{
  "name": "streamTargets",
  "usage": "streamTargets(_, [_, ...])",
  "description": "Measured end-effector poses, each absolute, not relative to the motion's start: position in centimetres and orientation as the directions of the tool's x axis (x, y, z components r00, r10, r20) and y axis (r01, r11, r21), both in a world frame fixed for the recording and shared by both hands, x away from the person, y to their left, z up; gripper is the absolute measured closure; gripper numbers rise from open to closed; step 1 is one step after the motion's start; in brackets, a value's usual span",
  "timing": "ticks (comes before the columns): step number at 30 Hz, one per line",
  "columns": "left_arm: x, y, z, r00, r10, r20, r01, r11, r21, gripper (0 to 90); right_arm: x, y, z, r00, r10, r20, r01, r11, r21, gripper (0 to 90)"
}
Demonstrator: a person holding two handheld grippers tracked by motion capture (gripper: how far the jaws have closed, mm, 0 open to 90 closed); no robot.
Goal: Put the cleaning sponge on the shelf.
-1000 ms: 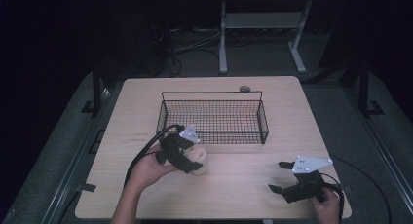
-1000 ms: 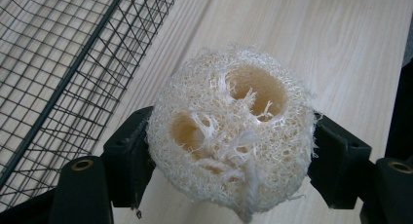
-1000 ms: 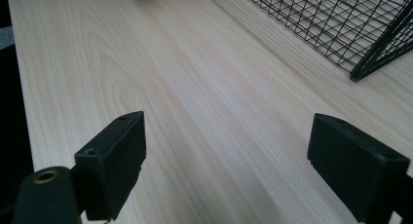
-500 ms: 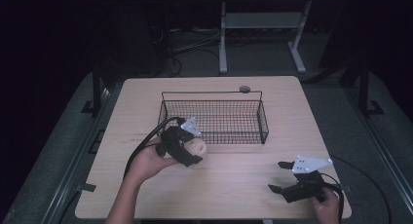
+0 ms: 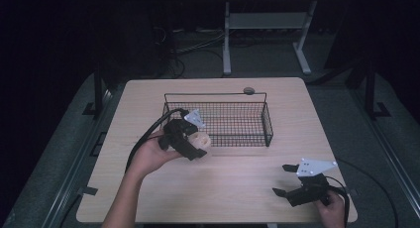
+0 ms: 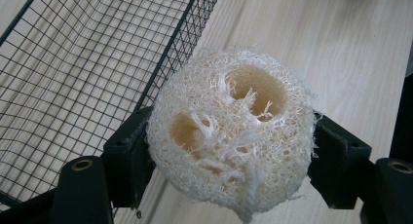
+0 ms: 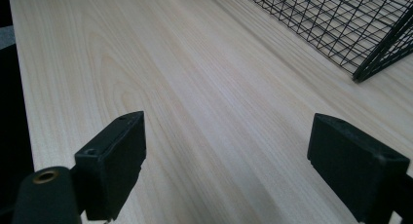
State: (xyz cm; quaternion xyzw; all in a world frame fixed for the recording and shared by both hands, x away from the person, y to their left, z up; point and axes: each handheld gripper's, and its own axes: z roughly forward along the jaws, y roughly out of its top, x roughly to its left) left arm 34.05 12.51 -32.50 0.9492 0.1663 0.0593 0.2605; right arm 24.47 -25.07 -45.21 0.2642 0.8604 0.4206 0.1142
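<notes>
A pale round loofah sponge (image 6: 231, 131) with two holes in its face sits clamped between the black jaws of my left gripper (image 5: 198, 144). In the high view the loofah sponge (image 5: 200, 140) hangs just above the near left rim of the black wire basket (image 5: 223, 121), held off the table. Part of the basket's mesh (image 6: 73, 78) lies to the left of the sponge in the left gripper view. My right gripper (image 5: 287, 181) rests low at the table's near right corner, jaws spread wide, with bare wood between them (image 7: 224, 160).
The light wooden table (image 5: 233, 188) has free room between the two grippers. A small round grey disc (image 5: 248, 90) lies just behind the basket. Beyond the table's far edge stands a white metal frame (image 5: 262, 25) with cables on the dark floor.
My left gripper has carried the loofah sponge up and away from me, from the table in front of the basket to its near left rim. The right gripper has stayed put.
</notes>
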Motion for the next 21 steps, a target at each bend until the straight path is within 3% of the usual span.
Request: streamTargets(21, [36.4, 11.9, -30.2, 0.934, 0.355, 0.039, 0.285, -0.805, 0.521, 26.7, 24.5, -25.1, -45.2, -0.835, 0.55, 0.028, 0.357, 0.503, 0.787, 13.6])
